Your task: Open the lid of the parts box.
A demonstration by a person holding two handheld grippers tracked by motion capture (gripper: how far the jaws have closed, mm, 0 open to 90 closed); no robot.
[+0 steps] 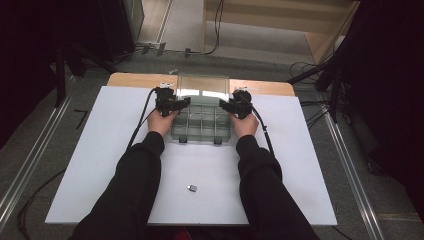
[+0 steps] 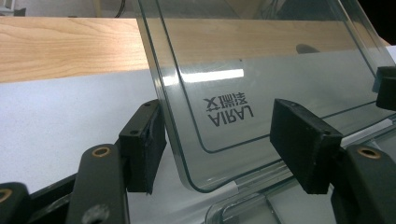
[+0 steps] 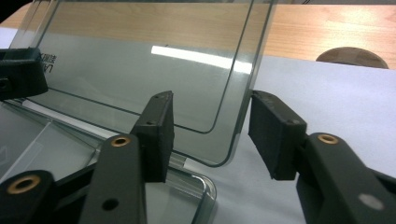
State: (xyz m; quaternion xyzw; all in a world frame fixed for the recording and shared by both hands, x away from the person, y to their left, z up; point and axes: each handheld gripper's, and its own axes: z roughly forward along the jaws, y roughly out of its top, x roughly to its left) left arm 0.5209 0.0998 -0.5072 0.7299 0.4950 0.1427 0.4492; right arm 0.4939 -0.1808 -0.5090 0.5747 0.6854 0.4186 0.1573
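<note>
A clear plastic compartment box lies at the far middle of the white table, its see-through lid standing raised at the back. My left gripper is at the lid's left edge, my right gripper at its right edge. In the left gripper view the lid, printed with dark lettering, stands between the jaws of the left gripper, and the right pad is well clear of it. In the right gripper view the lid's edge sits between the parted jaws of the right gripper, with a gap on each side.
A small grey metal piece lies on the white sheet near the front, between the person's forearms. A wooden strip runs along the table's far edge. Cables trail from both grippers along the arms.
</note>
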